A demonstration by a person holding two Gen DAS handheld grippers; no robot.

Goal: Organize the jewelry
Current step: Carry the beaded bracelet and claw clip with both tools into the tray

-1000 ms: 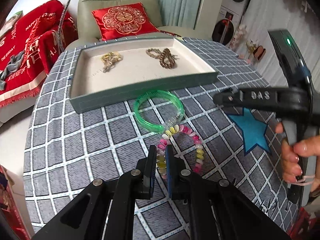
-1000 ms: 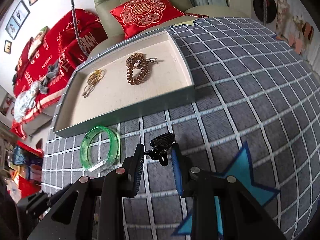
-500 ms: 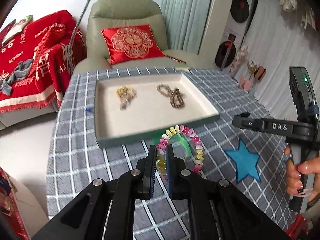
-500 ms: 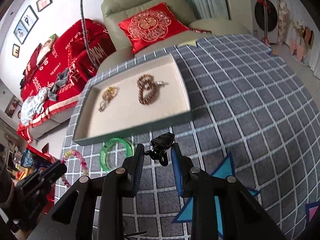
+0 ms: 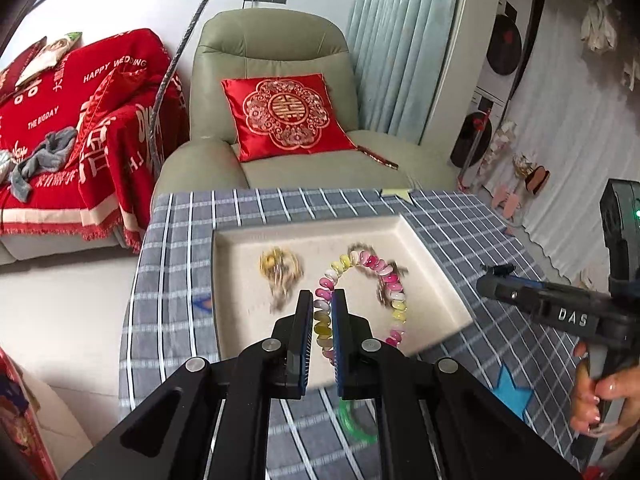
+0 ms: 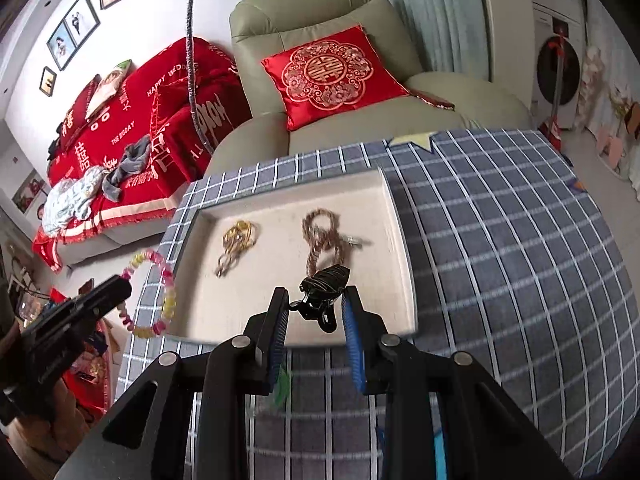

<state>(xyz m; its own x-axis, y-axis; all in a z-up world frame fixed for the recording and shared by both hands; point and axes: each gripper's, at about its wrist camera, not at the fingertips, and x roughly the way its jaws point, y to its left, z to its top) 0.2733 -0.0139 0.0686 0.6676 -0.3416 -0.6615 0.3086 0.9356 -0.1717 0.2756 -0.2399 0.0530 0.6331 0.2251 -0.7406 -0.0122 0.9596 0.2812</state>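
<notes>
Two pieces already lie in the shallow cream tray (image 6: 400, 240) — two more hang above it. The left claw (image 5: 319, 320) is clenched on the pastel beaded bracelet (image 5: 384, 276); the right claw (image 6: 314, 316) pinches a black hair clip (image 6: 324, 280). A translucent green bangle (image 5: 354, 420) waits on the checked surface (image 6: 500, 240) at six o'clock.

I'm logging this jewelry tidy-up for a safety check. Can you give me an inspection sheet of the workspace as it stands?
Surface: table under a grey checked cloth.
Job's things: beige tray holds a gold piece and a brown chain; green bangle on the cloth.
Clutter: nothing seen on the table.
Grippers: left gripper shut on a pastel bead bracelet; right gripper shut on a black hair claw.
Cables: nothing seen on the table.
Surroundings: armchair with red cushion, red-covered sofa.
</notes>
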